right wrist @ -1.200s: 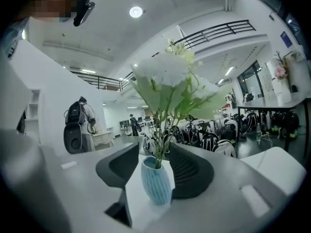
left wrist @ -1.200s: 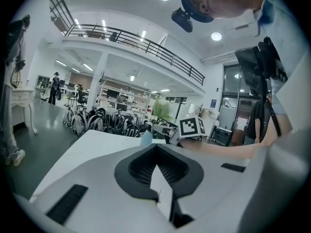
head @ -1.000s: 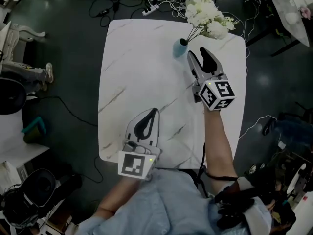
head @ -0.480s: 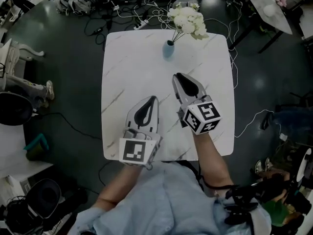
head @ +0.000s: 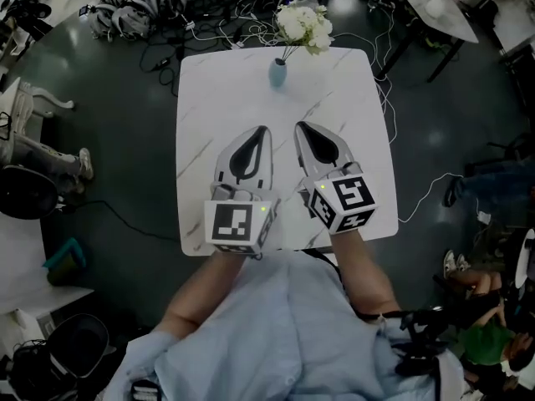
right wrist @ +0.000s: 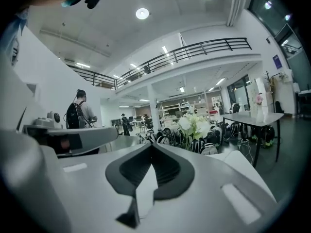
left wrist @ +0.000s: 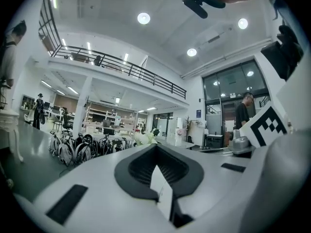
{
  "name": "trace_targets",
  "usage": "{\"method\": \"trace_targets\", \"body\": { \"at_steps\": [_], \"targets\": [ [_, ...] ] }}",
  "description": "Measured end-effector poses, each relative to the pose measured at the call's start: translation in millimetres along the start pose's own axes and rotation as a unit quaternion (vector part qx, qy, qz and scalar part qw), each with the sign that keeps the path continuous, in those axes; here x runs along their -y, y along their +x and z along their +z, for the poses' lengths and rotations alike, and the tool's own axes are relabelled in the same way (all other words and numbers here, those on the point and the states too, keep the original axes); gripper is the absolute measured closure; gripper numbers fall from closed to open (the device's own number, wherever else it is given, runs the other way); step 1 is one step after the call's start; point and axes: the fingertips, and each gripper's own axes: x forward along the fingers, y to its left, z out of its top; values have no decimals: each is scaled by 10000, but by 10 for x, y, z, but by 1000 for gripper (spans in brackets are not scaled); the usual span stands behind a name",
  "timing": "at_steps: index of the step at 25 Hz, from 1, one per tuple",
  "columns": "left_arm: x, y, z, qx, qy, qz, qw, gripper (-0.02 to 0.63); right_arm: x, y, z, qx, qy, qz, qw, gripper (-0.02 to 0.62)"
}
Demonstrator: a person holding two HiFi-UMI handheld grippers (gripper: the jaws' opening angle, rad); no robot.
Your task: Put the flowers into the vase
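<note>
1. Broadly, a dark floor (head: 125, 140) fills the head view, with cables (head: 238, 23) and bags (head: 138, 11) strewn at the far side.
2. On it stands a white marbled table (head: 213, 82), bare except at its far edge.
3. At the near edge is the person, in a light blue shirt (head: 276, 332), with both forearms reaching over the table.
4. The left gripper (head: 266, 129) is held over the near half of the table. Its marker cube (head: 238, 224) faces up. Its jaws are together at the tips with nothing between them, as the left gripper view (left wrist: 155, 145) also shows.
5. The right gripper (head: 298, 125) is just beside it, roughly parallel, with its own marker cube (head: 344, 203). Its jaws have just closed and now meet at the tips, empty, as the right gripper view (right wrist: 151, 144) confirms.
6. The flowers (head: 304, 25), a bunch of white blooms, stand in the vase, leaning out past the table's far edge. They are well apart from both pairs of fingertips and straight beyond them. In the right gripper view the flowers (right wrist: 194, 125) rise just right of the closed tips, far off.
7. The vase (head: 277, 73), small and pale blue, stands upright near the middle of the far edge. Neither gripper touches it.
</note>
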Motion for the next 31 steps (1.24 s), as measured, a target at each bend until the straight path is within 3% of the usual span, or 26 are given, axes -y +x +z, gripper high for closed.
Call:
{"method": "trace_targets", "body": {
  "at_steps": [31],
  "targets": [
    [61,-101,51,144,-40,-104,9998,601,-132,-179,170,304,-237,-9,9993,595]
  ]
}}
